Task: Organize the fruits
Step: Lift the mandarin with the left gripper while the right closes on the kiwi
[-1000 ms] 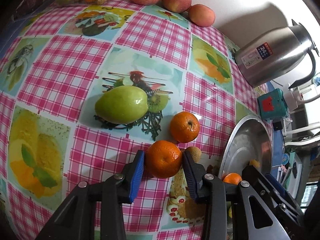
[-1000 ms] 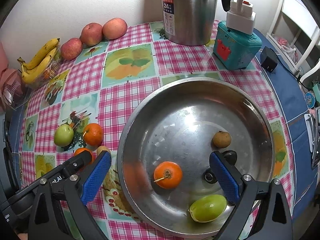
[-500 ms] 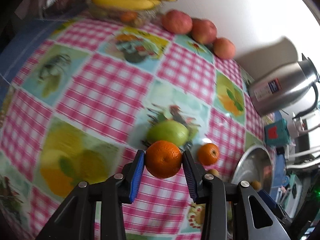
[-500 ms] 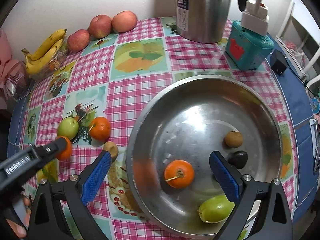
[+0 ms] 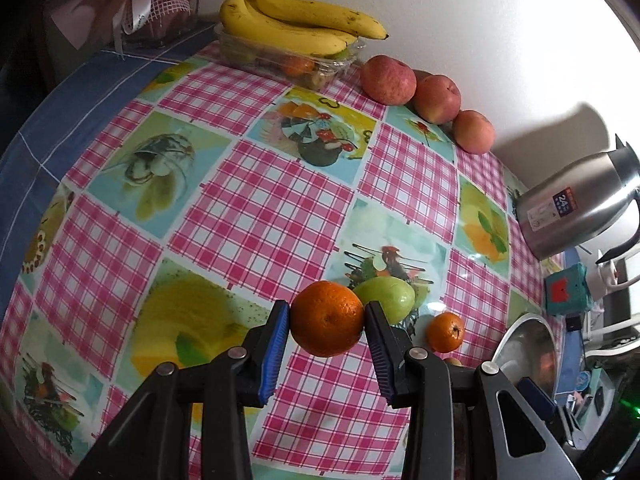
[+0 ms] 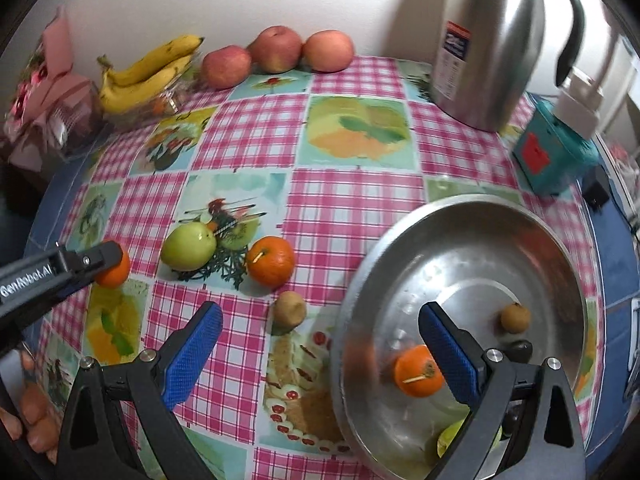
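So the left gripper (image 5: 327, 326) has its ribbed blue pads clamped on both sides of a dimpled, round orange (image 5: 327, 323), and it's held up clear of the tablecloth (image 5: 256, 216), which is glossy plastic with pink checks and fruit-print squares. Just behind it on the cloth sit a smooth green apple (image 5: 386, 299) and a second orange (image 5: 445, 332).

The right gripper (image 6: 320, 354) is spread wide with nothing between the pads, sitting above the near edge of a big shiny steel basin (image 6: 472, 232). That view shows what's inside the basin: an orange with a stem (image 6: 418, 370), a small brown round fruit (image 6: 515, 318), something dark beside it, and a bit of green fruit mostly hidden behind the finger. It also shows a small brown lumpy fruit (image 6: 289, 310) on the cloth near the basin rim.

The left camera only catches a sliver of the basin, but gives the clearer look at the bananas (image 5: 296, 26) on a clear plastic tray and three reddish apples (image 5: 430, 98) along the wall. A brushed-steel thermos jug (image 6: 486, 40) is in both.
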`<action>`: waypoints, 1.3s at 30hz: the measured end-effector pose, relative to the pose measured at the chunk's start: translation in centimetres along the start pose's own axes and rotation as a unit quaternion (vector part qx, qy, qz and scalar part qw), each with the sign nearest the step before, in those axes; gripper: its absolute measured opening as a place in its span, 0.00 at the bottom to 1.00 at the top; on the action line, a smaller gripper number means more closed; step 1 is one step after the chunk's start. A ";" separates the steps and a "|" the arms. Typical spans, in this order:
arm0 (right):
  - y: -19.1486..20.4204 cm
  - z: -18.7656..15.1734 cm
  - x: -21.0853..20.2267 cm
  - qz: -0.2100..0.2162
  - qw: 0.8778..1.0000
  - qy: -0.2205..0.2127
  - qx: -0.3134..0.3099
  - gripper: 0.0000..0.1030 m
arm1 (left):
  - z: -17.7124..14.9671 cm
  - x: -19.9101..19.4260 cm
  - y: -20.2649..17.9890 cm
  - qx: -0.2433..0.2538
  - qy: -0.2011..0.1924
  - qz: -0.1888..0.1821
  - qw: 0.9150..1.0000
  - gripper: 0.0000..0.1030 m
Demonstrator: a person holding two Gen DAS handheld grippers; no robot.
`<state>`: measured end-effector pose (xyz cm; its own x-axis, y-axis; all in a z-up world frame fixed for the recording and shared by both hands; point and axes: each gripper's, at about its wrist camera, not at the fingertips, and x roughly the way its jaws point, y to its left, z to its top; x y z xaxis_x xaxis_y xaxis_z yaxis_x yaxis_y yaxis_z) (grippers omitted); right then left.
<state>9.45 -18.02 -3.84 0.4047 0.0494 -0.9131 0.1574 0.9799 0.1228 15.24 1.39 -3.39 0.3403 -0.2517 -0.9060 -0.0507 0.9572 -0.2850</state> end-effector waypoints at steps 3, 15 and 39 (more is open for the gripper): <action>0.4 0.0 0.1 0.005 1.000 -0.006 -0.009 0.95 | 0.0 0.1 -0.1 -0.005 0.002 -0.006 1.000 0.40; 2.6 -0.2 1.6 -0.010 0.998 0.000 -0.056 0.44 | 0.1 0.3 0.2 -0.019 0.008 -0.022 1.000 0.40; 3.1 -0.6 4.4 -0.039 0.997 0.033 -0.056 0.25 | 0.1 0.8 0.0 -0.015 0.016 -0.024 0.999 0.40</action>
<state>11.11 -14.68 -7.70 0.3342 -0.0194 -0.9423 0.0831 0.9965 0.0089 15.59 1.20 -4.11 0.3133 -0.3015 -0.9005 -0.0633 0.9395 -0.3366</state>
